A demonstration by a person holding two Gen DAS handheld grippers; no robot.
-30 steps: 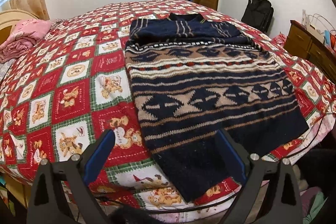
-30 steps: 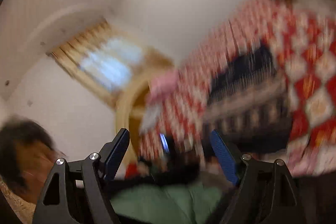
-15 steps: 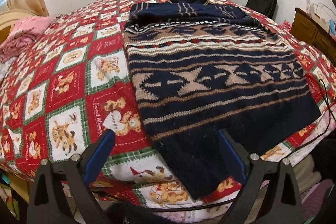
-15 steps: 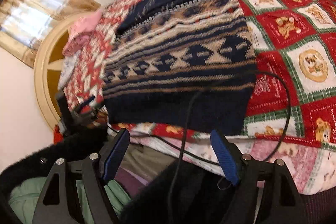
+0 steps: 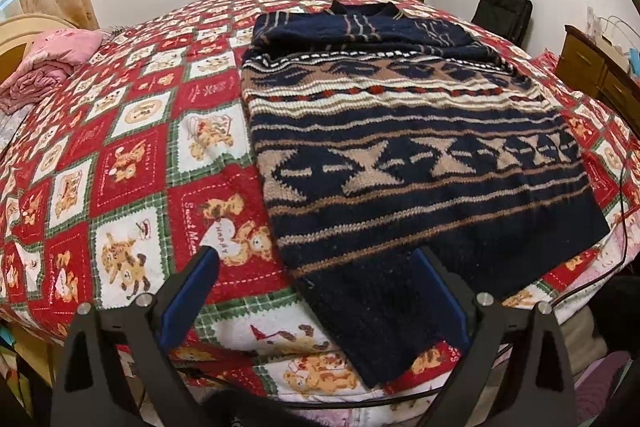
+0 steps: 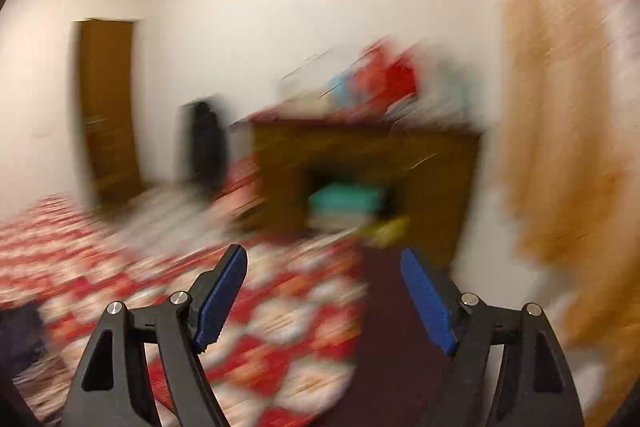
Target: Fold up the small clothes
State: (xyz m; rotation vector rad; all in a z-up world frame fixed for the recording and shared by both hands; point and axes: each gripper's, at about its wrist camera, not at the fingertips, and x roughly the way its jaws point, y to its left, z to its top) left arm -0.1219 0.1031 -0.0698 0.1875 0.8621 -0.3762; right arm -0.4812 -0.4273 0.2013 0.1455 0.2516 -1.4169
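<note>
My left gripper (image 5: 316,291) has its jaws spread wide, nothing between the blue pads (image 5: 192,301). It hangs over the bed's near edge, tilted down at the sweater (image 5: 408,163). My right gripper (image 6: 322,293) is also spread wide and empty; its view is smeared with blur and faces a wooden dresser (image 6: 360,167), a curtain (image 6: 560,147) and a door (image 6: 108,107).

The sweater is navy and tan patterned knit, flat on the red teddy-bear quilt (image 5: 132,155), right of the bed's middle. Its hem reaches the near edge, one corner just over it. Its top part is folded onto the body. A pink bundle (image 5: 52,63) sits at the bed's far left corner. A black cable (image 5: 622,187) runs along the right edge.
</note>
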